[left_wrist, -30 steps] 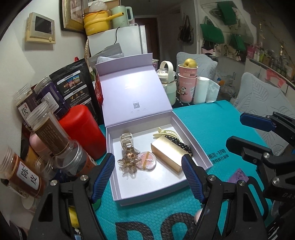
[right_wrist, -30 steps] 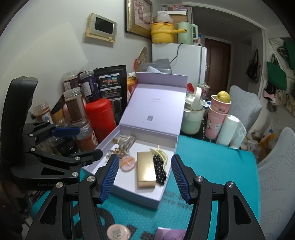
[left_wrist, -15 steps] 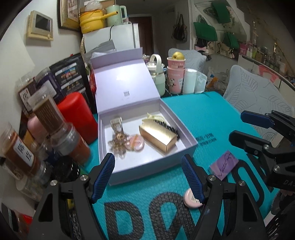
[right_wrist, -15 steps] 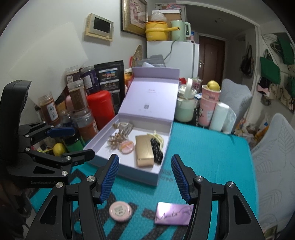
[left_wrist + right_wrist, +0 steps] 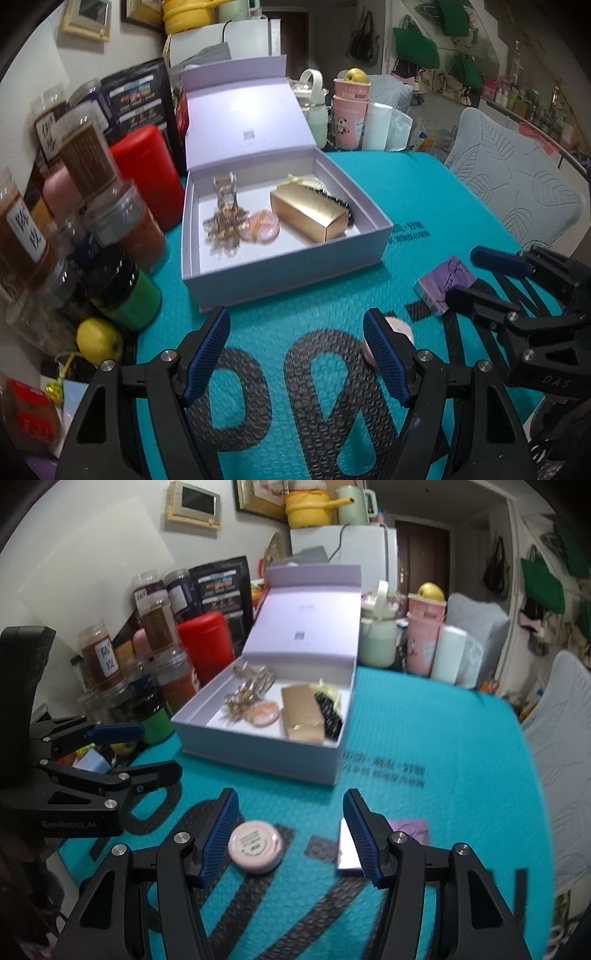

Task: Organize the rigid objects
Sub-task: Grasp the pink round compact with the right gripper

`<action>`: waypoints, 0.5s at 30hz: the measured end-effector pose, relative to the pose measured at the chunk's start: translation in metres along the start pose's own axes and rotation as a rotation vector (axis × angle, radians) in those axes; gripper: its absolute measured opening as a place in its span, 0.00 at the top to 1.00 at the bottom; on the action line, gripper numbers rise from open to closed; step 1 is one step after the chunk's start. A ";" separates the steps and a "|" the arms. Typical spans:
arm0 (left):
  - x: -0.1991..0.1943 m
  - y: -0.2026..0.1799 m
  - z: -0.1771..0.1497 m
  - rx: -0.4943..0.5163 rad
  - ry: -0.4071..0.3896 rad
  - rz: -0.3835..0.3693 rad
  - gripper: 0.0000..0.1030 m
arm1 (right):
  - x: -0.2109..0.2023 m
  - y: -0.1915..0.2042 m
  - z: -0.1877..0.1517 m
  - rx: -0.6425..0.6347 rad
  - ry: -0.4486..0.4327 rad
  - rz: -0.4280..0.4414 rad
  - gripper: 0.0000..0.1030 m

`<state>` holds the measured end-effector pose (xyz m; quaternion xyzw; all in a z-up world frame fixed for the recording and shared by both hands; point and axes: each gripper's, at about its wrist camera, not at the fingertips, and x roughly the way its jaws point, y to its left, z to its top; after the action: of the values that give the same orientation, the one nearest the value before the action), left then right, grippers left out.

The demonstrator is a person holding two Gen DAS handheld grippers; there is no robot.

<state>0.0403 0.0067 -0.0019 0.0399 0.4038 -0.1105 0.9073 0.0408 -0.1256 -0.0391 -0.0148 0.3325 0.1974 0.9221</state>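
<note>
Right wrist view: both claws, apart and empty, have backed from the box, exposing the pink compact to grab next.

Lighting: dim, even indoor light; glare on open box lid (left view). Motion blur, fisheye-bowed, black-vignetted edges.

One lilac box, one gold carton, two pink compacts, one purple case, two claws.
</note>
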 end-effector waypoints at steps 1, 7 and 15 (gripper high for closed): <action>0.001 0.002 -0.003 -0.010 0.004 -0.003 0.28 | 0.004 0.001 -0.004 0.006 0.007 0.008 0.43; 0.011 0.016 -0.020 -0.074 0.028 -0.017 0.28 | 0.030 0.007 -0.021 0.034 0.077 0.039 0.42; 0.023 0.031 -0.034 -0.130 0.053 -0.040 0.28 | 0.055 0.014 -0.030 0.013 0.130 0.027 0.34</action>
<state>0.0383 0.0382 -0.0424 -0.0244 0.4349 -0.1010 0.8945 0.0558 -0.0979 -0.0945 -0.0172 0.3930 0.2066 0.8959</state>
